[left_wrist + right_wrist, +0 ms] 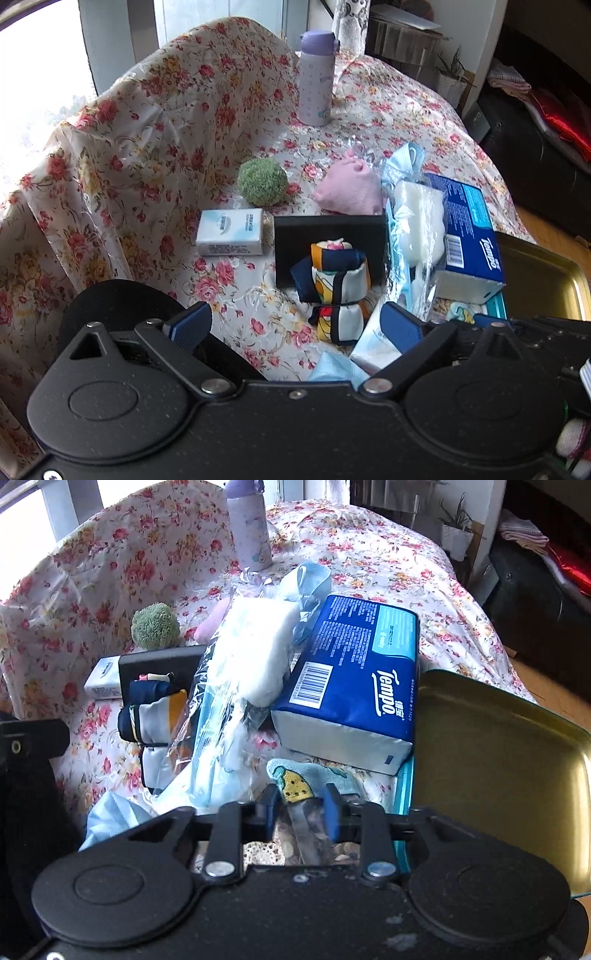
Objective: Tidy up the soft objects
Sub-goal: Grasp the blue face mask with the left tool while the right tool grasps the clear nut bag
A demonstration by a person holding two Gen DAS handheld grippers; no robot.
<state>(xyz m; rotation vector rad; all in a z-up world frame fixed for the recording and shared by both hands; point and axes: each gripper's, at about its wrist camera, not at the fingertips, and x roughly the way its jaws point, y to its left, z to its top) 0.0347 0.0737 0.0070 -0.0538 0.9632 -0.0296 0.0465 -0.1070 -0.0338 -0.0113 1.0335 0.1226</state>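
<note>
R gripper point(300, 805): jaws drawn in on the near edge of a small blue cloth point(314, 777) w/ a yellow patch, pads look to be pinching it, tho the contact is partly hidden. Cloth lies on the floral tablecloth point(388, 572), just in front of the blue Tempo tissue pack point(354, 679) and beside the open gold-lined tin point(498, 768).

L gripper point(295, 325): jaws wide apart, nothing between them, over the tablecloth near a rolled patterned cloth point(332, 284) leaning on a black box point(328, 236). Farther back: small tissue packet point(231, 232), green fuzzy ball point(262, 181), pink pouch point(349, 192), white sponge in clear wrap point(419, 218), lilac bottle point(317, 77).
</note>
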